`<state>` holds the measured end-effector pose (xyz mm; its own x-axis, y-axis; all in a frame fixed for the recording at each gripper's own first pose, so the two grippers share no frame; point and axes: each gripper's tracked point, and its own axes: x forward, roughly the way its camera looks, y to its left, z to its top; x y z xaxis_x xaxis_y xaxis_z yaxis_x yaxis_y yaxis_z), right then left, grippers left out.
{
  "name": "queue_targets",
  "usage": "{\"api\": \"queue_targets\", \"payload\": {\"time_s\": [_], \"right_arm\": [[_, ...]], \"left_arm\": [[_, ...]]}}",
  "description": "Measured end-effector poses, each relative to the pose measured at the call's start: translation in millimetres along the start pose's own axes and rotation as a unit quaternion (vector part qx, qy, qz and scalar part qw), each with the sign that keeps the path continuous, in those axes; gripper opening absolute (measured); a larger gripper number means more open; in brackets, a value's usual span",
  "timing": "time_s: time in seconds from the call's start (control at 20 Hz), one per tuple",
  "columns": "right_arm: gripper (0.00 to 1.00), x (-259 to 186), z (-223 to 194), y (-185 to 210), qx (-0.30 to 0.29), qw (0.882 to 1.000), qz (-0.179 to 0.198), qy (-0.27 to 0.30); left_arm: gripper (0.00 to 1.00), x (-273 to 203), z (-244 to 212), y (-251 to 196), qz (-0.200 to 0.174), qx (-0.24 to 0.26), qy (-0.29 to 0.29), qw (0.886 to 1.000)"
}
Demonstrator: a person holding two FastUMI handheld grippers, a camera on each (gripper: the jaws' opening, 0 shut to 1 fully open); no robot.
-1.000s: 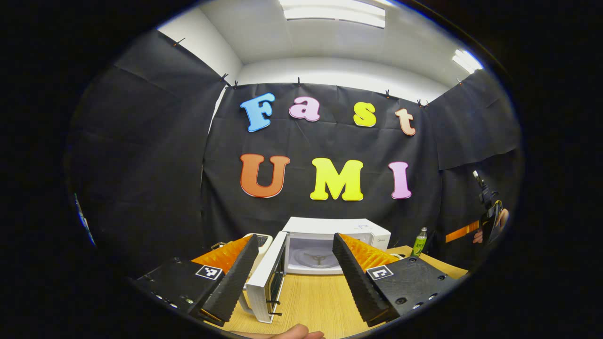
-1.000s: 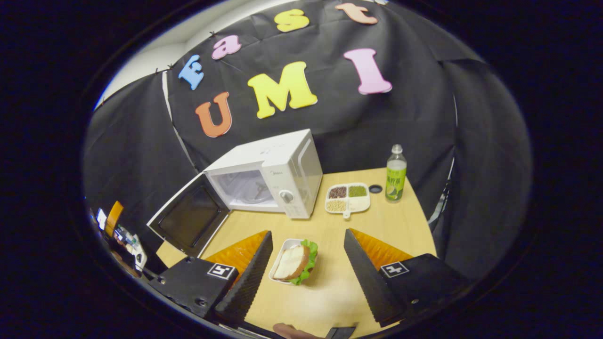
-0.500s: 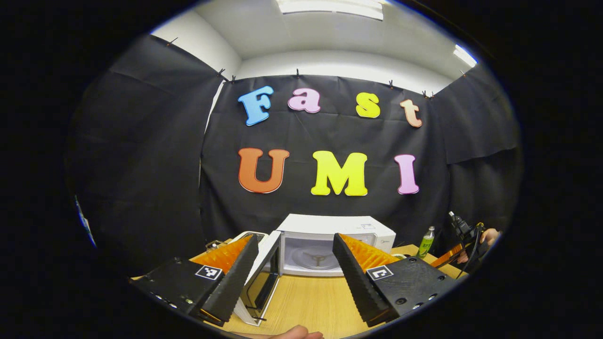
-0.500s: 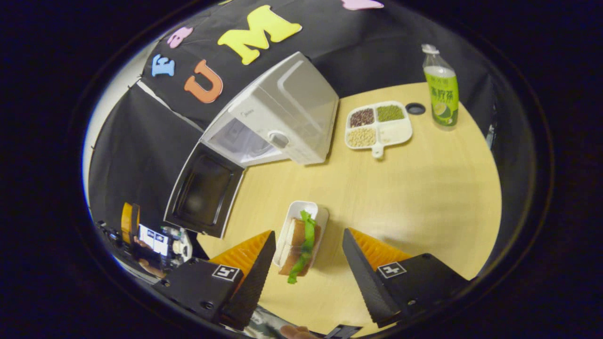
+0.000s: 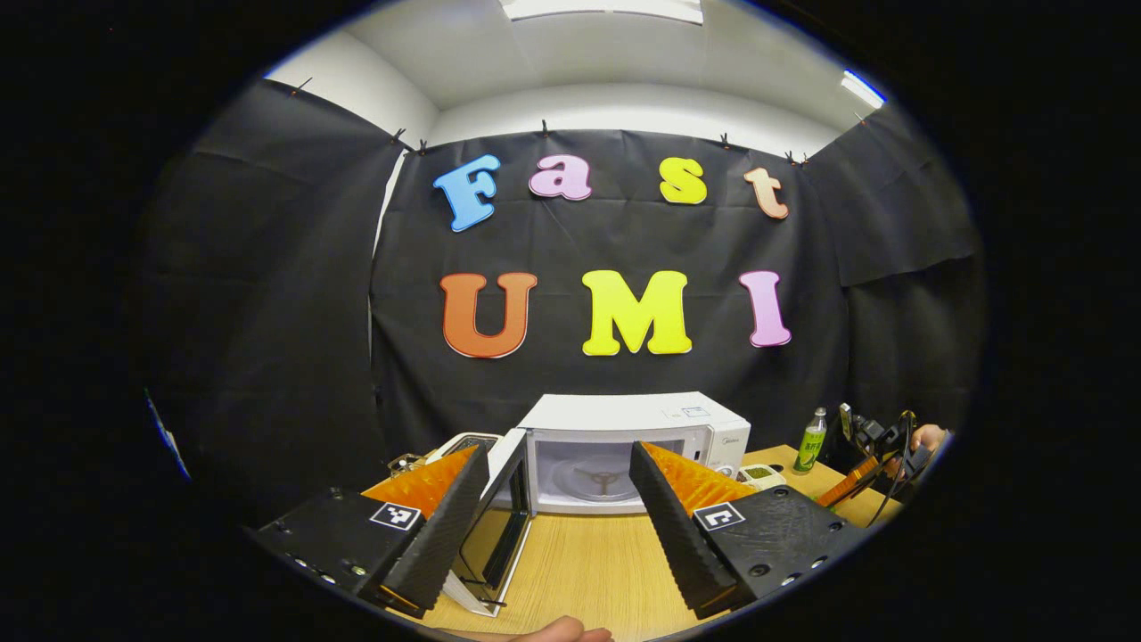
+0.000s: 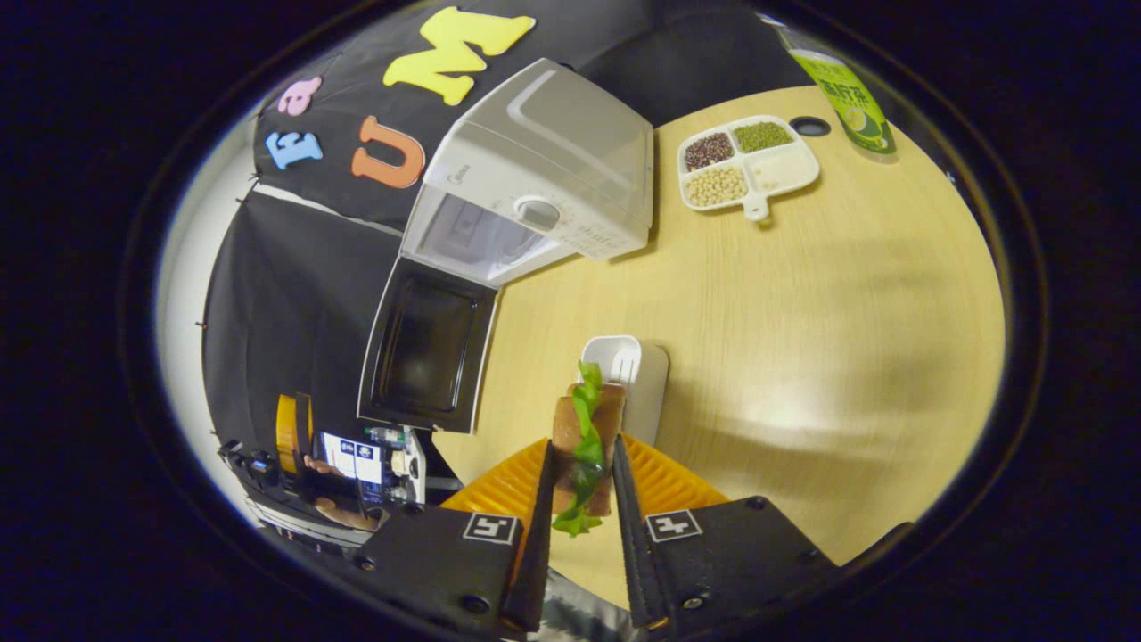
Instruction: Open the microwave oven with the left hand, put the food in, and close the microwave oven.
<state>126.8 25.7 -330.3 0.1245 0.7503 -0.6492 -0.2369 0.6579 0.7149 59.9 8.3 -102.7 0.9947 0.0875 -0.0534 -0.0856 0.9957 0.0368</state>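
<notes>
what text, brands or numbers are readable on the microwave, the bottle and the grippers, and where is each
No text here reads clearly.
microwave: brand mark on the front panel, too blurred to read.
bottle: printed green label, too blurred to read.
left gripper and right gripper: square black-and-white code tags, no words.

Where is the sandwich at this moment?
In the right gripper view the sandwich sits between the right gripper's fingers, just in front of the white tray, on the table.
</notes>
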Motion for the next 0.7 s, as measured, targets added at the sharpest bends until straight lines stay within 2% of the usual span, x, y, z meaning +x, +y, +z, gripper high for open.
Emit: {"api": "queue_targets", "payload": {"time_s": [0.2, 0.25, 0.4, 0.55, 0.7], "right_arm": [[0.28, -13, -3, 17, -0.068, 0.996, -0.046, -0.032], [0.36, -17, -5, 23, -0.091, 0.993, -0.060, -0.041], [0.36, -26, -12, 44, -0.145, 0.983, -0.089, -0.062], [0.36, -32, -17, 62, -0.201, 0.967, -0.126, -0.089], [0.36, -35, -16, 81, -0.257, 0.942, -0.175, -0.124]], "left_arm": [[0.95, -7, -1, 2, -0.009, -0.005, 0.000, 1.000], [0.95, -10, -1, 2, -0.013, -0.008, 0.000, 1.000], [0.95, -17, -2, 4, -0.023, -0.012, -0.002, 1.000], [0.95, -26, -6, 9, -0.030, -0.007, -0.002, 1.000], [0.95, -35, -10, 16, -0.037, 0.000, -0.002, 0.999]]}}
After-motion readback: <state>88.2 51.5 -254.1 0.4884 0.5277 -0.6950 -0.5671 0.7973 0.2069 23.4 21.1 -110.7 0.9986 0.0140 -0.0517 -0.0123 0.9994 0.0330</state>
